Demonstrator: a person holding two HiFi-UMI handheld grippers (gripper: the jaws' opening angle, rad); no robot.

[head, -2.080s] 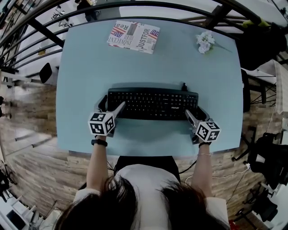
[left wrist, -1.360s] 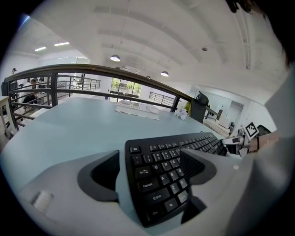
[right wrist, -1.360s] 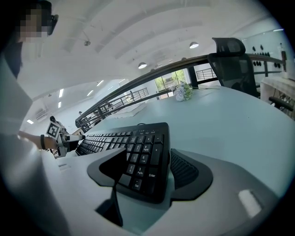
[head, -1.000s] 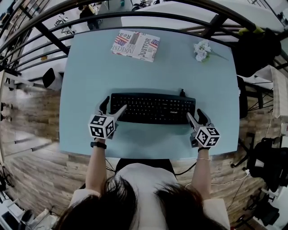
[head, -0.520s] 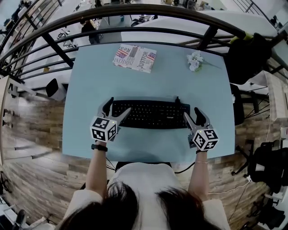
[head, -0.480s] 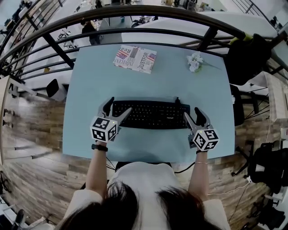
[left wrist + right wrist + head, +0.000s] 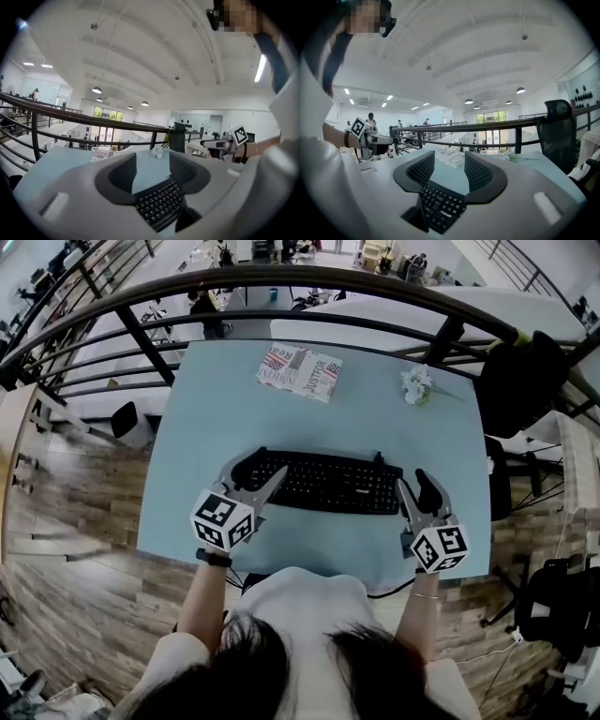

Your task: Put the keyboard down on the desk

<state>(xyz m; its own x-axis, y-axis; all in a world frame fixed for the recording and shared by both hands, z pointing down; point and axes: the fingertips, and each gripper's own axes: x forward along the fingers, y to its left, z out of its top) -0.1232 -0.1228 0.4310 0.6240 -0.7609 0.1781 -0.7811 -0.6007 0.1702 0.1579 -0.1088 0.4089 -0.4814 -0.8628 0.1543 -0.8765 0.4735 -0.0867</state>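
Our left gripper (image 7: 152, 161) hangs above the left end of the keyboard (image 7: 328, 484) with its jaws roughly half apart. They have just been closing, yet nothing sits between the pads; the keys show lower down, beyond them. Our right gripper (image 7: 450, 161) hovers likewise over the right end, jaws a good way apart and also just closing on nothing. Neither touches the keyboard.

The keyboard lies flat on the desk (image 7: 375, 418), close to its near edge and about midway along it, long side parallel to that edge. We judge the putting-down done, with both grippers clear of it.

Should we need to take hold of it, we expect a stiff, fairly light plastic board, long enough to swing if held by one end. We would take it by the two short ends, one gripper on each, pads on the solid frame and not on the keys, which give and could slip. A cable stub (image 7: 380, 457) at its far edge may drag, so we would lift evenly.

Farther out, a magazine (image 7: 300, 371) lies by the far edge, left of centre, and a small bunch of white flowers (image 7: 415, 383) lies near the far right corner, both well apart from the keyboard. A dark railing (image 7: 281, 279) curves beyond the far edge.
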